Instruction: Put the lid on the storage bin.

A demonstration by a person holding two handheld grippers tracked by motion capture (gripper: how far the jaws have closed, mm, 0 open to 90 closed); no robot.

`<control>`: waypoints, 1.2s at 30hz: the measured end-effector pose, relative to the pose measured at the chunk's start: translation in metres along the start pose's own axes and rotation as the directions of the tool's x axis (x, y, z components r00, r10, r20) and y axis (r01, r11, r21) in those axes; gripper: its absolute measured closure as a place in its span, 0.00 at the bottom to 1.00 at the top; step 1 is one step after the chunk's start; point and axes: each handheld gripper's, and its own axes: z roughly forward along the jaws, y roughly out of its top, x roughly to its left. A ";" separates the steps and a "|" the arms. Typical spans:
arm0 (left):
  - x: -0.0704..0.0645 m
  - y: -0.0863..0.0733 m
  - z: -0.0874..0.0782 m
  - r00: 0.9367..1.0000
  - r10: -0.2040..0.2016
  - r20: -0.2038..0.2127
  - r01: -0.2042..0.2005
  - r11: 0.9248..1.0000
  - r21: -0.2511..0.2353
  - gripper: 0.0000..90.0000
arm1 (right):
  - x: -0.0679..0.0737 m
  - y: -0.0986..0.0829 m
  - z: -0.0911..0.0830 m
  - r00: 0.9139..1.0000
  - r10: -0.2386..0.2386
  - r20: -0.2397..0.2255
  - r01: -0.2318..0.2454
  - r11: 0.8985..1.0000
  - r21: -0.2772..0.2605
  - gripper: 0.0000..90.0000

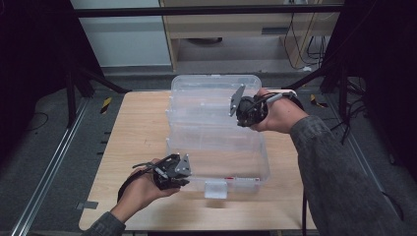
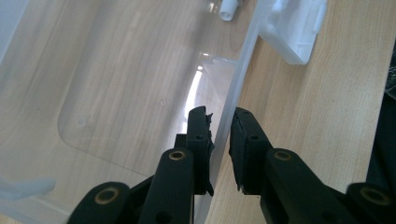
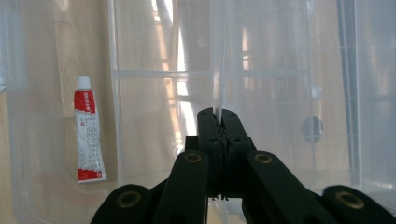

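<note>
A clear plastic storage box [image 1: 216, 147] sits on the wooden bench [image 1: 137, 142]. My left hand-held gripper [image 2: 219, 140] straddles its front wall, slightly apart. My right hand-held gripper [image 3: 218, 140] pinches its raised lid [image 1: 206, 93]. A red-and-white tube [image 3: 88, 135] lies inside.

a lab — dark frame struts [image 1: 74, 93], loose cables [image 1: 307, 34].

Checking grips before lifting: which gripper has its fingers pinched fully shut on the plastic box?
The right gripper, fingers closed on a thin wall of the box. The left gripper's fingers straddle the front wall with a gap.
</note>
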 end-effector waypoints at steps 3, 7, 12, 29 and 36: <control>0.000 0.001 0.000 1.000 0.012 -0.007 -0.012 1.000 0.017 0.86 | 0.007 -0.001 -0.003 1.000 -0.013 0.000 0.013 1.000 -0.008 0.99; 0.001 0.002 0.000 1.000 0.015 -0.009 -0.015 1.000 0.022 0.85 | 0.015 -0.004 -0.007 1.000 -0.025 -0.001 0.025 1.000 -0.015 0.99; 0.001 0.002 0.001 1.000 0.019 -0.013 -0.018 0.999 0.028 0.84 | 0.022 -0.007 -0.009 1.000 -0.025 -0.001 0.025 0.999 -0.032 0.99; 0.001 0.005 0.001 0.999 0.034 -0.012 -0.033 0.998 0.051 0.84 | 0.041 -0.012 -0.014 0.999 -0.045 -0.010 0.045 0.998 -0.041 0.98; 0.001 0.005 0.001 0.999 0.031 -0.016 -0.030 0.998 0.055 0.84 | 0.043 -0.011 -0.014 0.999 -0.054 0.001 0.054 0.998 -0.031 0.98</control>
